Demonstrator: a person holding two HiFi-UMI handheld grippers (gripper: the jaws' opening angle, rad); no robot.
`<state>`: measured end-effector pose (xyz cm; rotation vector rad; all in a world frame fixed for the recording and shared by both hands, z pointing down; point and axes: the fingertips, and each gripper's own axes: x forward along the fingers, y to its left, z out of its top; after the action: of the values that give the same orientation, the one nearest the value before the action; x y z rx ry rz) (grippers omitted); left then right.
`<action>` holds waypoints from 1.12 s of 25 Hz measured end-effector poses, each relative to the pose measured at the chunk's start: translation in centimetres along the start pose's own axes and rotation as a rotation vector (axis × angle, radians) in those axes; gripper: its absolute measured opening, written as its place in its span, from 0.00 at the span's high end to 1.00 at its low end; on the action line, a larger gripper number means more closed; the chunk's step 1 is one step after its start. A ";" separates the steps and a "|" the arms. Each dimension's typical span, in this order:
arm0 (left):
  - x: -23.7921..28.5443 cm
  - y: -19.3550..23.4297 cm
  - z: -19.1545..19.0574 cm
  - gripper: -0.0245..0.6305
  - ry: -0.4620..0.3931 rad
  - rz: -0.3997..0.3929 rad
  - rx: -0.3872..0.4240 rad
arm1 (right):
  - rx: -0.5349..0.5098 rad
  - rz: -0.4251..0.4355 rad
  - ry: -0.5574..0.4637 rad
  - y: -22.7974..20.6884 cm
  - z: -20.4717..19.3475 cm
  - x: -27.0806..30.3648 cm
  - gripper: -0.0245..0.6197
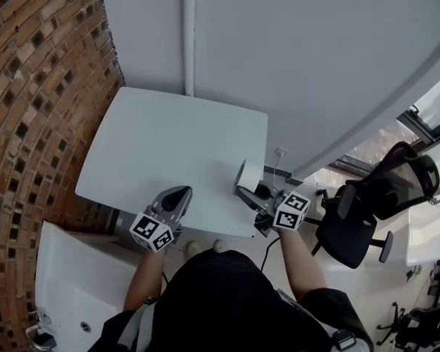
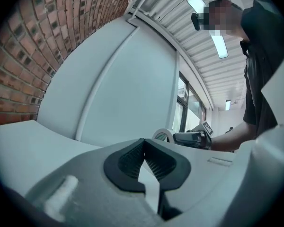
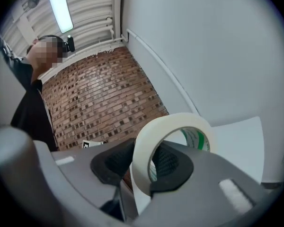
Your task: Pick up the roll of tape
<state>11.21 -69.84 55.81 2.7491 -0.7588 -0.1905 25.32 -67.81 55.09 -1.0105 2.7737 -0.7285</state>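
The roll of tape [image 3: 149,143] is pinched between the jaws of the right gripper [image 3: 144,165]. It stands on edge, and one dark pad is seen through its open centre. In the head view the right gripper [image 1: 243,191] is held over the desk's [image 1: 169,138] front right corner, with the roll of tape [image 1: 240,176] at its tip, inboard of that corner. The roll is judged to be clear of the desk surface, though this cannot be confirmed. The left gripper [image 1: 180,193] is held over the front edge, well apart from the roll; its jaws [image 2: 144,143] are pressed together on nothing. The roll lies to its right, so only the right hand's grip is relied on.
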 end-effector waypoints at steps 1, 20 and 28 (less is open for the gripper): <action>0.0 -0.3 -0.3 0.96 0.003 -0.014 -0.011 | 0.023 -0.009 -0.021 0.5 0.0 -0.7 0.78; -1.9 -13.0 -1.7 0.96 -0.015 -0.057 0.028 | 0.010 0.024 -0.161 9.6 -1.4 -14.2 0.78; -5.9 -21.4 -4.8 0.96 0.008 -0.025 0.027 | 0.036 0.049 -0.157 14.1 -5.3 -21.1 0.78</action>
<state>17.47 -48.07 54.15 2.7847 -0.7299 -0.1756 32.16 -43.02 51.78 -0.9465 2.6315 -0.6598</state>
